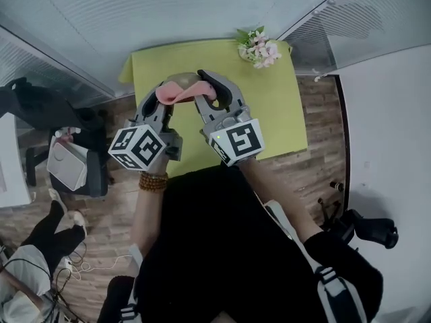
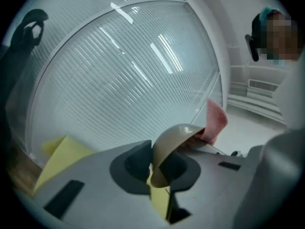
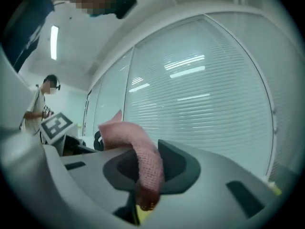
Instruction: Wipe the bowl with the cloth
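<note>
seen from above, a person in a black top holds the left gripper (image 1: 163, 94) and right gripper (image 1: 214, 89) side by side over a yellow-green table (image 1: 269, 113). a tan bowl (image 1: 176, 80) sits at the left gripper's tip, and a pink cloth (image 1: 189, 92) stretches from the right gripper's jaws across the bowl's near side. a beaded bracelet (image 1: 153, 181) circles the left wrist. a small bunch of flowers (image 1: 259, 46) stands at the table's far right corner, above a wooden floor (image 1: 316, 147).

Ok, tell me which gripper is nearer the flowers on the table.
Right. The right gripper, shut on the cloth, is below-left of the flowers in the head view; the left gripper, shut on the bowl, is farther left.
</note>
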The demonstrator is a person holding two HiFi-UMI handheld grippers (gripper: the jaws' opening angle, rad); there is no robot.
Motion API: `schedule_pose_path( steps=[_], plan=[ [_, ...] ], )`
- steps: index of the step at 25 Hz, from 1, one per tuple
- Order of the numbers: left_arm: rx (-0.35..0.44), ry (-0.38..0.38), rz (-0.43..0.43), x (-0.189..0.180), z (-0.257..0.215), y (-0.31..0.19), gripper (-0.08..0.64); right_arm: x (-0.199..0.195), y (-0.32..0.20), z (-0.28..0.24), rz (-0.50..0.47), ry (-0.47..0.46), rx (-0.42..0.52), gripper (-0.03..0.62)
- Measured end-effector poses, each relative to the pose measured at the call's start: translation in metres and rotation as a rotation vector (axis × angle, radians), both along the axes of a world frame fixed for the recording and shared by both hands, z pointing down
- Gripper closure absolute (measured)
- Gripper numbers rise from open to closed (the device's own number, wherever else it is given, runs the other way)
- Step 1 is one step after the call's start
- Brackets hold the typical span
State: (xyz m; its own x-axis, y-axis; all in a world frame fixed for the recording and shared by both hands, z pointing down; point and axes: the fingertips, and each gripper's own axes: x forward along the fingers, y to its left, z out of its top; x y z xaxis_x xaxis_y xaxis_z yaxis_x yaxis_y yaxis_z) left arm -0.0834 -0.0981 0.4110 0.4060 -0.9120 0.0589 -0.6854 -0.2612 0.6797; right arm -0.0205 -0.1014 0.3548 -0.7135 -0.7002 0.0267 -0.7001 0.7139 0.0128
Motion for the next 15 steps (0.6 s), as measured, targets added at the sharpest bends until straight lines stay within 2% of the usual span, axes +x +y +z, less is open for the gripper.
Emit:
schedule_pose_path(
  steps=[2,4,7,10,11,12,14,15],
  plan=[
    [-0.004,0.085,-0.051,-0.005,0.001,0.001,0.528,0.0,-0.002,0.003,0.02,-0.083,-0.083,0.528],
    [-0.005,0.132,-0.082,-0.008,0.002,0.002,0.521,0.002,-0.003,0.009,0.043,-0.15,-0.152,0.524],
    [-0.003,0.142,-0.101,-0.01,0.005,0.003,0.514,0.006,-0.005,0.02,0.075,-0.226,-0.252,0.518],
    [-0.009,0.124,-0.118,-0.012,0.008,0.005,0.514,0.008,-0.006,0.03,0.089,-0.249,-0.334,0.518],
    [-0.004,0.092,-0.129,-0.013,0.007,0.005,0.512,0.009,-0.008,0.035,0.088,-0.261,-0.374,0.518],
    [0.014,0.022,-0.142,-0.014,0.004,0.005,0.512,0.009,-0.011,0.041,0.08,-0.29,-0.432,0.518],
    [0.096,-0.231,-0.146,-0.01,-0.009,0.006,0.514,0.011,-0.016,0.055,0.026,-0.385,-0.598,0.526],
    [0.144,-0.361,-0.115,-0.004,-0.016,0.006,0.512,0.013,-0.018,0.061,-0.017,-0.422,-0.674,0.532]
  ],
)
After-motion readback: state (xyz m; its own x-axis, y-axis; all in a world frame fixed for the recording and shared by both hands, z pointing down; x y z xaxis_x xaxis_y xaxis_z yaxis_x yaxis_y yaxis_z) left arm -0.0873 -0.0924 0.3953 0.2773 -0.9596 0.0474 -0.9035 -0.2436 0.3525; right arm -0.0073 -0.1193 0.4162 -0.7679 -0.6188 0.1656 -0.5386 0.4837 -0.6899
